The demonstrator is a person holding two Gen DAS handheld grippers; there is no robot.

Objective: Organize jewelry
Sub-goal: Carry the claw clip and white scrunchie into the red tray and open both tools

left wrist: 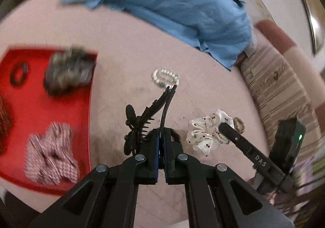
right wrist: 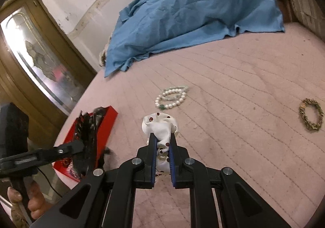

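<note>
My left gripper (left wrist: 161, 133) is shut on a black hair clip (left wrist: 150, 112) and holds it above the pink bed cover, right of the red tray (left wrist: 81, 106). The tray holds a fuzzy grey scrunchie (left wrist: 68, 70), a checked pink scrunchie (left wrist: 50, 150) and a thin black hair tie (left wrist: 19, 73). My right gripper (right wrist: 162, 138) is shut on a white scrunchie with dark red dots (right wrist: 160, 126), also in the left wrist view (left wrist: 207, 132). A pearl bracelet (right wrist: 172, 96) lies just beyond it. A gold bracelet (right wrist: 310, 117) lies far right.
A crumpled blue cloth (right wrist: 193, 14) covers the far part of the bed. A wooden cabinet with a glass door (right wrist: 34, 51) stands off the left edge. A striped pillow (left wrist: 280, 93) lies at the right of the bed.
</note>
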